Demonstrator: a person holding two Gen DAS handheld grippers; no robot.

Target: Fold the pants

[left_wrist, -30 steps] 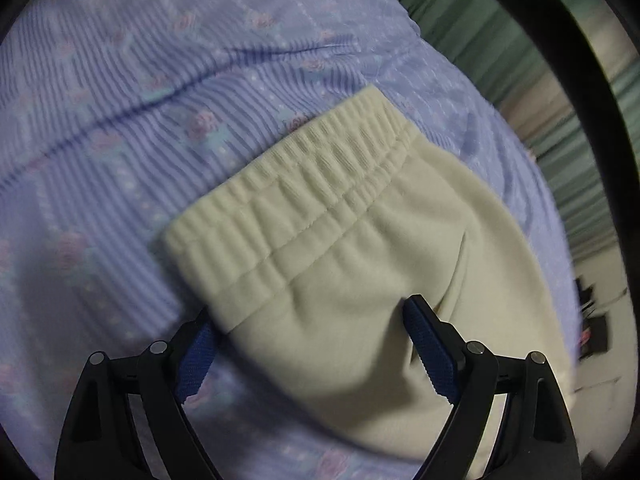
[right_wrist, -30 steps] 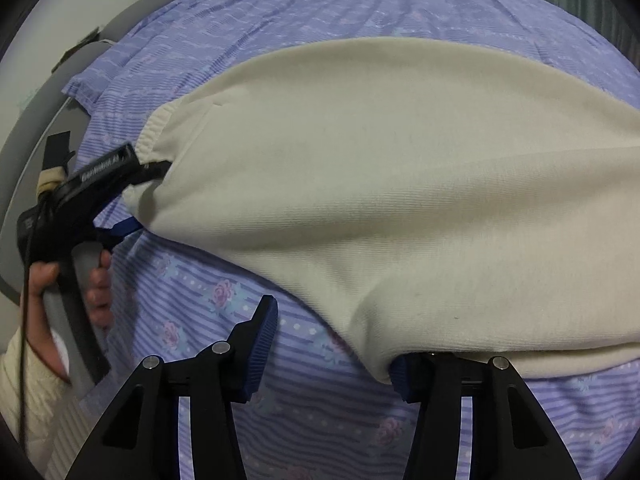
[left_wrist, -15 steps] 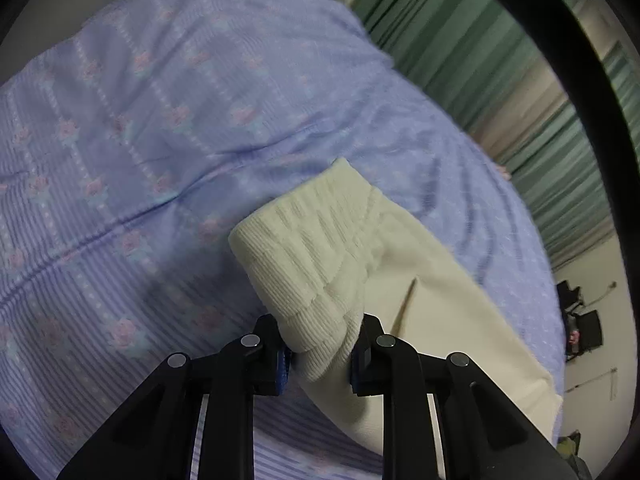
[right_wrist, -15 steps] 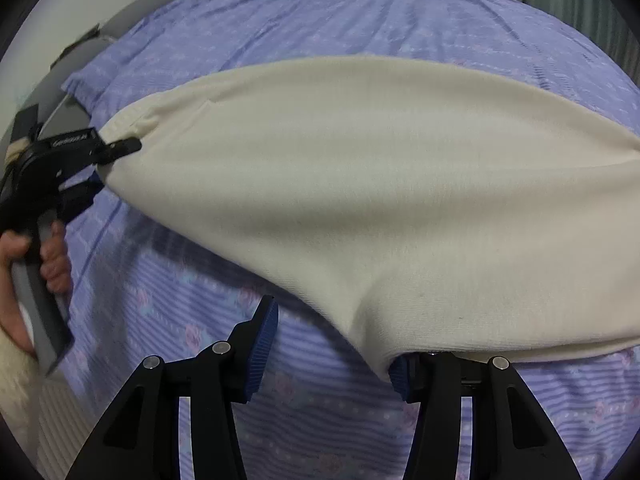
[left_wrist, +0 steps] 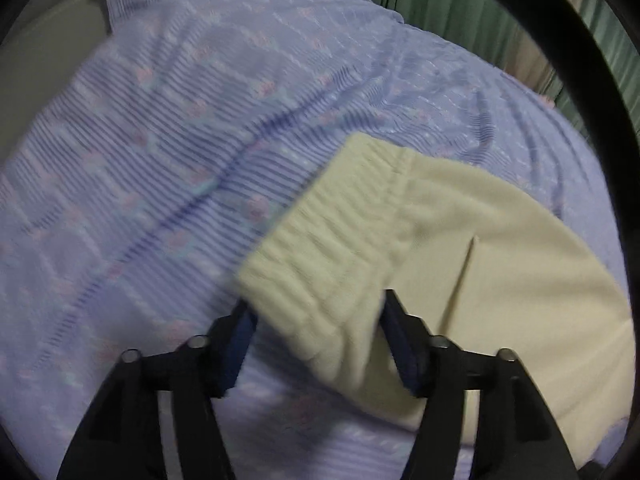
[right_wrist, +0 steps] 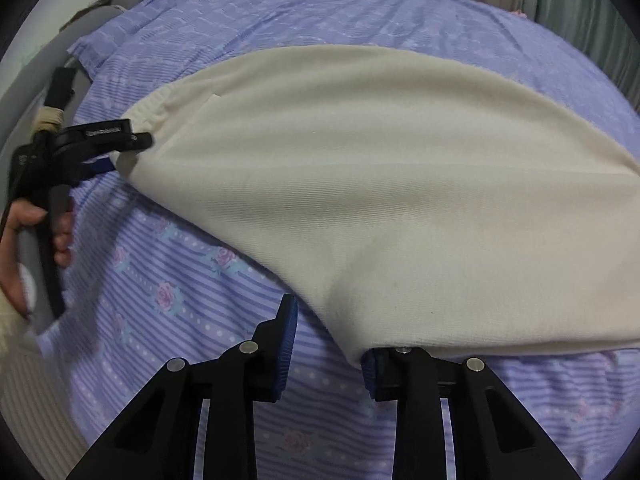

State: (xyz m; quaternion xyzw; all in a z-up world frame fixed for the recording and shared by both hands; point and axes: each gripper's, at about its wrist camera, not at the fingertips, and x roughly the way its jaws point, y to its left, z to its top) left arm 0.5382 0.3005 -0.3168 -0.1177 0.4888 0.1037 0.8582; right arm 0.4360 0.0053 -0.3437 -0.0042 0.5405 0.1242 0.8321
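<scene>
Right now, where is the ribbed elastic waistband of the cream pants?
In the left wrist view, the ribbed elastic waistband lies right of centre on the purple floral bedspread, between the left gripper's open blue pads.

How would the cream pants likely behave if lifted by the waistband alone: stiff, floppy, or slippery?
Probably floppy: the cream pants drape flat over the bedspread and follow its curve. The ribbed waistband looks thick and gathered, so it should give the left gripper a bulky, non-slippery hold. The knit looks soft and matte, likely light enough to sag rather than hold shape.
</scene>
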